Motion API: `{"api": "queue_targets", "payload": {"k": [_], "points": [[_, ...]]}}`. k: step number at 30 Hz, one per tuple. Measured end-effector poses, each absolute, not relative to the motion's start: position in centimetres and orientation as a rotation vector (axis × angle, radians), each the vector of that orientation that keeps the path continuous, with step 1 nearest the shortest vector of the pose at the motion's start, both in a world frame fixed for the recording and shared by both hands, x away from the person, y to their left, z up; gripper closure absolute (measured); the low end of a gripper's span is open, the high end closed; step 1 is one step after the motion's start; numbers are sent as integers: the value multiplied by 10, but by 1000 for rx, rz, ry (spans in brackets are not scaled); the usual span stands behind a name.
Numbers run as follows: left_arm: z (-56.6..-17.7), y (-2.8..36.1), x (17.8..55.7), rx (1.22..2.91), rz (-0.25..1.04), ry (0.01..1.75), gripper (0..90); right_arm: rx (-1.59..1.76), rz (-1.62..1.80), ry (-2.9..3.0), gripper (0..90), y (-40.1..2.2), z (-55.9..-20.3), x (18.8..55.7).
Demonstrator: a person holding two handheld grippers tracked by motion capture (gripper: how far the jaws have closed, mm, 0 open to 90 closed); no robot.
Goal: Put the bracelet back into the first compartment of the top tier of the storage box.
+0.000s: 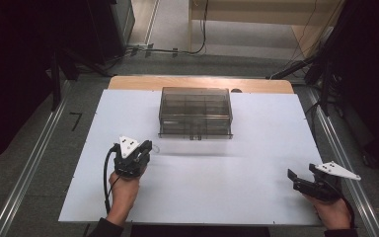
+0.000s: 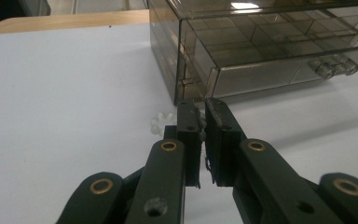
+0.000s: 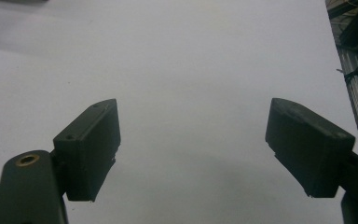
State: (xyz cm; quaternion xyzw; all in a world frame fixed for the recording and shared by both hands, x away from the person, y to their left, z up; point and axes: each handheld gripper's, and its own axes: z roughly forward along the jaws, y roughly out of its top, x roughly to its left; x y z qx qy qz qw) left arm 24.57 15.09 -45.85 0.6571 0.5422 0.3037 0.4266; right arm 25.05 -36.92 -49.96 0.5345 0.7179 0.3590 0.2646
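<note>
A smoky clear plastic drawer box [image 1: 195, 112] stands at the back middle of the white table [image 1: 227, 187]. My left gripper [image 1: 148, 146] rests on the table just in front of the box's left corner. In the left gripper view its jaws [image 2: 203, 109] are shut on a small clear knobbly piece [image 2: 161, 123], which sticks out beside the left jaw and shows in the narrow gap. The box [image 2: 261, 46] rises close behind them. My right gripper [image 1: 291, 174] lies at the front right of the table, open, with nothing between its fingers [image 3: 192, 112].
The box's front drawer carries two small clear knobs [image 2: 326, 70]. A wooden strip [image 1: 128, 82] runs along the table's far edge. Metal rails [image 1: 29, 168] and dark stands flank the table on both sides.
</note>
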Motion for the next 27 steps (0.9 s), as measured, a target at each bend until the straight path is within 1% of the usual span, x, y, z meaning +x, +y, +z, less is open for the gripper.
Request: {"api": "queue_targets", "payload": {"k": [27], "points": [[-441, 144, 255, 1598, 762, 1314, 853, 1450, 970, 1945, 165, -369, -500, 251]]}}
